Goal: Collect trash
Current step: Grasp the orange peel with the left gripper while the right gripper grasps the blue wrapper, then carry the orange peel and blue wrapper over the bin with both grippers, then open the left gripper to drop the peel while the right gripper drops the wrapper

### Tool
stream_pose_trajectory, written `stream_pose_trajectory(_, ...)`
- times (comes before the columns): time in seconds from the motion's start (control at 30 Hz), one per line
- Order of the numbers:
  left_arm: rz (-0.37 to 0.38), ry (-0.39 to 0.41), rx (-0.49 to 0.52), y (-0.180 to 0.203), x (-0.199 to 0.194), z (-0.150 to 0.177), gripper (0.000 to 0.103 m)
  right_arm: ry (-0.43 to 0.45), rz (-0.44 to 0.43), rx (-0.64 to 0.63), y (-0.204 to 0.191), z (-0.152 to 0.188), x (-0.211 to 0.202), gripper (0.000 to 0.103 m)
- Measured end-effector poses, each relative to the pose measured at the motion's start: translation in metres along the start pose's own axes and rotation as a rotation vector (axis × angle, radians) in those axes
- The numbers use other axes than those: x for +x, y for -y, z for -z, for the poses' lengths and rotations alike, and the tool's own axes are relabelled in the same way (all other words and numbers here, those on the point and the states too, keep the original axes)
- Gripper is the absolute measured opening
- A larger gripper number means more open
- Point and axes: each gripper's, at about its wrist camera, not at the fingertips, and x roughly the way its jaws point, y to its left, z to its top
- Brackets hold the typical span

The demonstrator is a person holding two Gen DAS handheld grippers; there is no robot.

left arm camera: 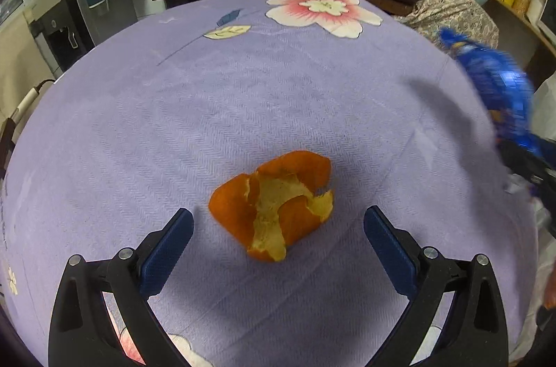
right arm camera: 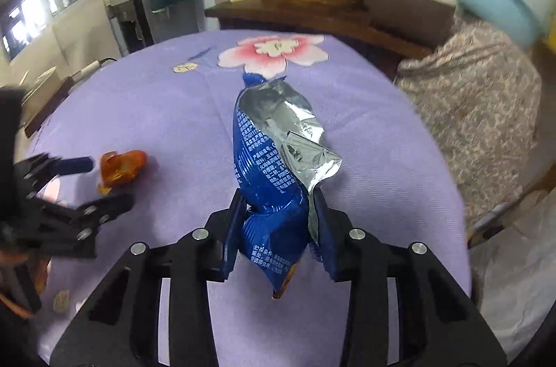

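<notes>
Pinching a blue snack bag (right arm camera: 267, 172) between its pads, the right gripper (right arm camera: 278, 224) has its jaws closed on the bag's crumpled lower part; the bag stands up from the grip, its silver inside showing at the torn top. It is held above the purple flowered cloth (right arm camera: 382, 158) that covers the tabletop. In the left wrist view the bag (left arm camera: 497, 78) appears as a blue blur at the right edge.

The left gripper (left arm camera: 278, 221) is open — jaws spread wide, nothing between the pads. An orange peel (left arm camera: 274, 203) lies on the cloth just ahead of it, roughly centred between the two fingers but touching neither. From the right wrist view the peel (right arm camera: 120, 167) sits at the left, close by the left gripper's (right arm camera: 104, 183) fingertips.
</notes>
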Motion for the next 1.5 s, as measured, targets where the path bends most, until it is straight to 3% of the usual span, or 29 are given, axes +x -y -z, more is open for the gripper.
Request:
stream_pose_trajectory(0.17, -0.020, 0.013, 0.003, 0.005, 0.007, 0.000, 0.097, 0.081, -0.014, -0.031, -0.003, 0.019, -0.051, 0.038)
stream_pose_trajectory(0.23, -0.028, 0.032, -0.008, 0.004, 0.007, 0.000, 0.091, 0.093, -0.023, -0.030, -0.003, 0.023, -0.060, 0.038)
stream_pose_trajectory(0.37, -0.029, 0.070, 0.002, 0.008, -0.001, -0.001, 0.040, 0.119, -0.045, -0.014, 0.000, 0.040, -0.084, 0.038)
stream_pose_trajectory(0.4, -0.021, 0.068, -0.002, 0.009, -0.003, -0.001, 0.033, 0.128, -0.047, -0.006, 0.002, 0.044, -0.089, 0.038)
stream_pose_trajectory(0.47, 0.003, 0.077, -0.014, 0.009, -0.008, 0.001, 0.028, 0.146, -0.051, 0.017, 0.010, 0.054, -0.100, 0.038)
stream_pose_trajectory(0.63, 0.101, 0.114, -0.017, 0.026, -0.031, 0.019, 0.026, 0.181, -0.037, 0.093, 0.035, 0.083, -0.120, 0.038)
stream_pose_trajectory(0.77, 0.222, 0.162, 0.038, 0.063, -0.064, 0.043, 0.025, 0.225, -0.009, 0.162, 0.057, 0.110, -0.138, 0.038)
stream_pose_trajectory(1.0, 0.461, 0.209, 0.199, 0.169, -0.110, 0.068, 0.025, 0.239, 0.132, 0.306, 0.113, 0.172, -0.167, 0.038)
stream_pose_trajectory(1.2, 0.568, 0.154, 0.305, 0.256, -0.105, 0.075, 0.025, 0.137, 0.216, 0.410, 0.159, 0.221, -0.155, 0.038)
stream_pose_trajectory(1.27, 0.584, 0.132, 0.337, 0.281, -0.100, 0.076, 0.025, 0.117, 0.221, 0.445, 0.171, 0.238, -0.145, 0.041)
stream_pose_trajectory(1.3, 0.581, 0.127, 0.356, 0.293, -0.098, 0.078, 0.026, 0.113, 0.214, 0.473, 0.177, 0.247, -0.139, 0.047)
stream_pose_trajectory(1.33, 0.575, 0.121, 0.373, 0.304, -0.094, 0.080, 0.026, 0.109, 0.209, 0.497, 0.181, 0.252, -0.135, 0.062)
stream_pose_trajectory(1.4, 0.590, 0.094, 0.404, 0.322, -0.084, 0.083, 0.026, 0.090, 0.207, 0.557, 0.194, 0.266, -0.123, 0.071)
stream_pose_trajectory(1.5, 0.577, 0.049, 0.416, 0.342, -0.067, 0.089, 0.026, 0.061, 0.218, 0.592, 0.201, 0.281, -0.110, 0.071)
